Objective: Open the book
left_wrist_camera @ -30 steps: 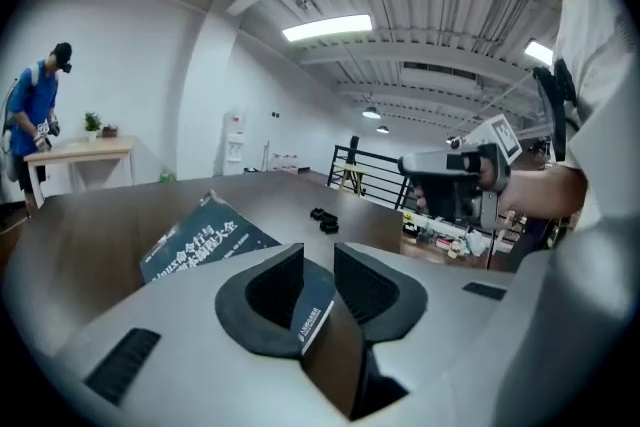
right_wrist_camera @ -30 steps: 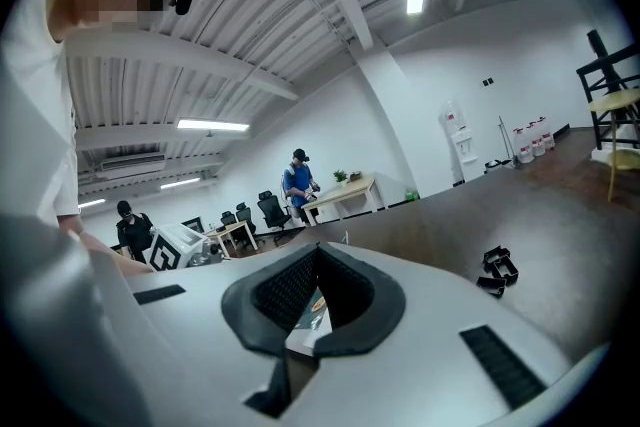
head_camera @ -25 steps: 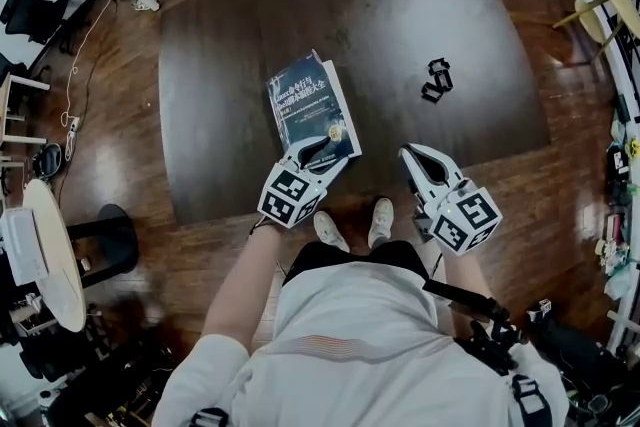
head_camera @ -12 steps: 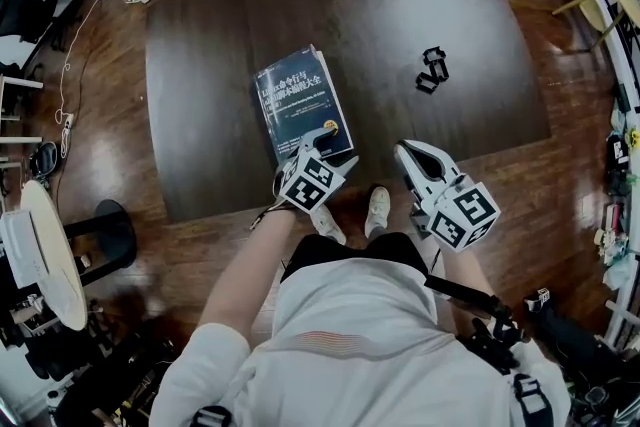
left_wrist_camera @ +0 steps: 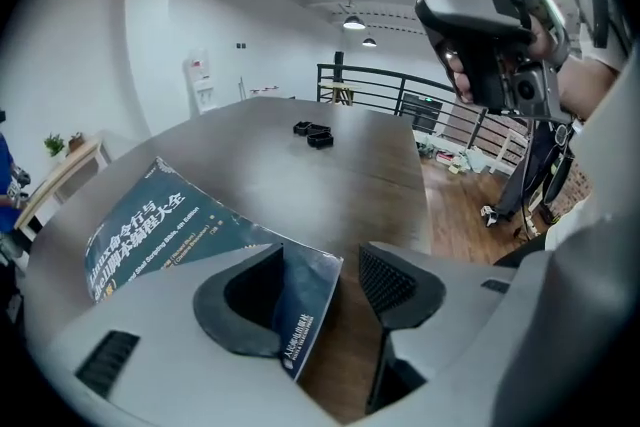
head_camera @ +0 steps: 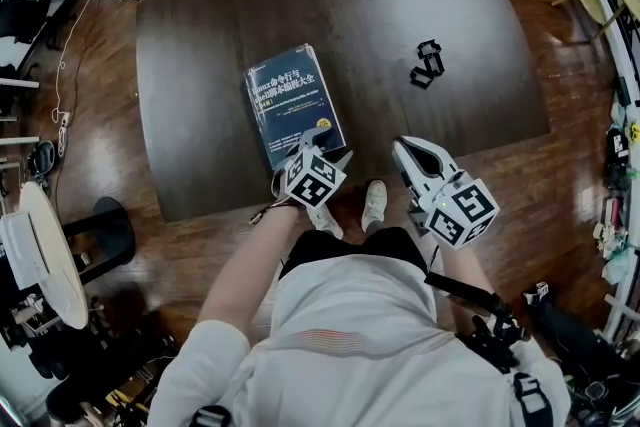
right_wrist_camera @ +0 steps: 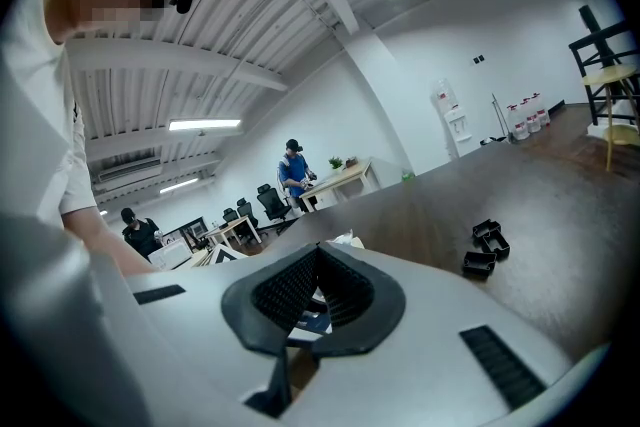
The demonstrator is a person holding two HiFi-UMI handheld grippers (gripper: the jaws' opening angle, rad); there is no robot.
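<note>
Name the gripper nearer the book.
Left. The left gripper straddles the book's near corner, jaws open, just narrowing slightly; the right gripper hangs apart, off its right side.

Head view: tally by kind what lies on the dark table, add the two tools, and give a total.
Book: 1
Small black parts: 2, lying together
Tools: 2, the left tool and the right tool
Total: 5

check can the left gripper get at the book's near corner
Likely yes: the left gripper has just opened its jaws, and they straddle the book at its near corner, nothing blocking.
</note>
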